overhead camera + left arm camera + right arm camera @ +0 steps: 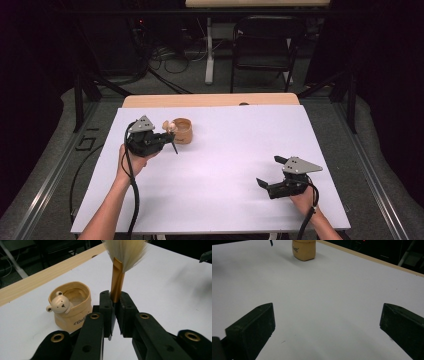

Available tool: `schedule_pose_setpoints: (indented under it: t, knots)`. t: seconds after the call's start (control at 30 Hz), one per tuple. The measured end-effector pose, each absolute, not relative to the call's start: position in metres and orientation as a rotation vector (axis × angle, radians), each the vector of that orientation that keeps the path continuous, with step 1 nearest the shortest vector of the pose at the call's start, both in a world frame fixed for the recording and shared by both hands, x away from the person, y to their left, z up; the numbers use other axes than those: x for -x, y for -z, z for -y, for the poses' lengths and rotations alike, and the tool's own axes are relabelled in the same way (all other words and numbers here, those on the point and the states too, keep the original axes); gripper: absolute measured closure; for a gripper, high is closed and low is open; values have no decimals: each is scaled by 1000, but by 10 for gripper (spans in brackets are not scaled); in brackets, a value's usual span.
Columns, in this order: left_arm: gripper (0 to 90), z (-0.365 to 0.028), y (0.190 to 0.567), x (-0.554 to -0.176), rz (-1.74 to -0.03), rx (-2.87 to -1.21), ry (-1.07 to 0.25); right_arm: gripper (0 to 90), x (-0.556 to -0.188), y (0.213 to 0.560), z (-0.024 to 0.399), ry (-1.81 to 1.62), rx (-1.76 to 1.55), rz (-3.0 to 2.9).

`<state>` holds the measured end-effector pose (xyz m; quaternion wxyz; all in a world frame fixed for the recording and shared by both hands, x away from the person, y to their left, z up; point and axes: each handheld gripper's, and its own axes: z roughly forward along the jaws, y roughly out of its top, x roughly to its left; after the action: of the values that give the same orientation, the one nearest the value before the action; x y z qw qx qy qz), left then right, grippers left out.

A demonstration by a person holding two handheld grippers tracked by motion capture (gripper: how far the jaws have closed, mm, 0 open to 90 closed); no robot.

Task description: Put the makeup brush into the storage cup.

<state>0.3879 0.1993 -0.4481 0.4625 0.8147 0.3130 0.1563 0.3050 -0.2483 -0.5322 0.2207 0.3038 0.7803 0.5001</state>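
**Brush clamped and hovering beside the bear pot — where this could slip**

The left gripper [114, 307] is clamping a brush [117, 285] by its gold ferrule, bristles fanning out beyond the jaw tips. In the high view the left gripper [159, 141] is sitting at the far left of the white table [225, 165], just beside the tan bear pot [182, 130], with the brush's dark handle poking out on the near side of the jaws. The right gripper [272, 184] is resting near the right edge, well apart from the pot, its jaws standing wide with nothing between them.

Judging from this, the work in hand is getting the brush into the pot, and several things are looking risky:

- The jaws are pinching a smooth, rounded metal ferrule on a narrow band, so the brush is likely to pivot or slide if the hand turns quickly.
- The pot looks light and nothing is steadying it; a handle tip catching the rim, or the bear head [59, 305] on its edge, is liable to tip it or push it towards the table's far edge.
- The bear head is taking up part of the opening, so the clear gap is on the side away from it — a careless aim is going to hit the figure.
- Letting go too high is risking a bounce out of the pot.
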Motion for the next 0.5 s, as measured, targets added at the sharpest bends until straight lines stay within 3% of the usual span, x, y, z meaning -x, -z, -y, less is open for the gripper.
schedule_pose_setpoints:
  t: [0.5]
  knots:
    - [833, -182, 423, -407, -735, -2016, -387, 0, -307, 533, 251, -1378, -834, -2154]
